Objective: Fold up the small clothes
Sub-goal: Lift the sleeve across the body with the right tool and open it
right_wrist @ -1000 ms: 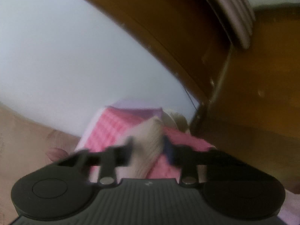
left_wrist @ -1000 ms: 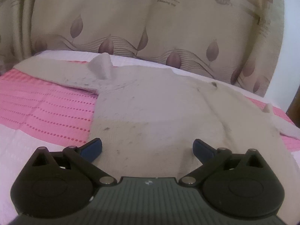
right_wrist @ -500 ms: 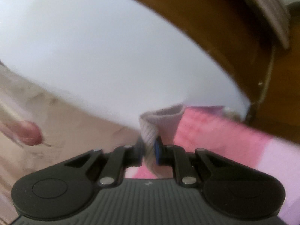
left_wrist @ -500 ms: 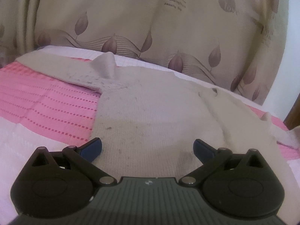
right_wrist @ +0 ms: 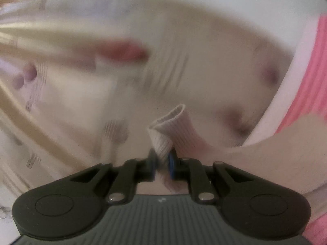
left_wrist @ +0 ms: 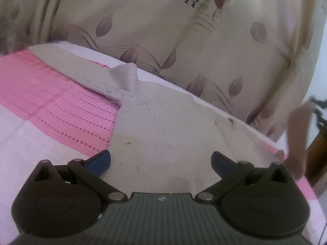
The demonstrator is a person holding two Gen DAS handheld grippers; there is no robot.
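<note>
Left wrist view: the left gripper point(left_wrist: 161, 161) is hovering with jaws spread wide and empty over the cream sweater point(left_wrist: 163, 126), which is lying flat on the pink bedspread point(left_wrist: 51, 102), seemingly waiting to steady it. Right wrist view: the right gripper point(right_wrist: 162, 162) is pinching the ribbed sleeve cuff point(right_wrist: 171, 126) tight; probably carrying it across for a fold.

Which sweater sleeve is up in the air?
The right sleeve, pinched by the right hand-held gripper. The left sleeve lies flat on the bed.
</note>
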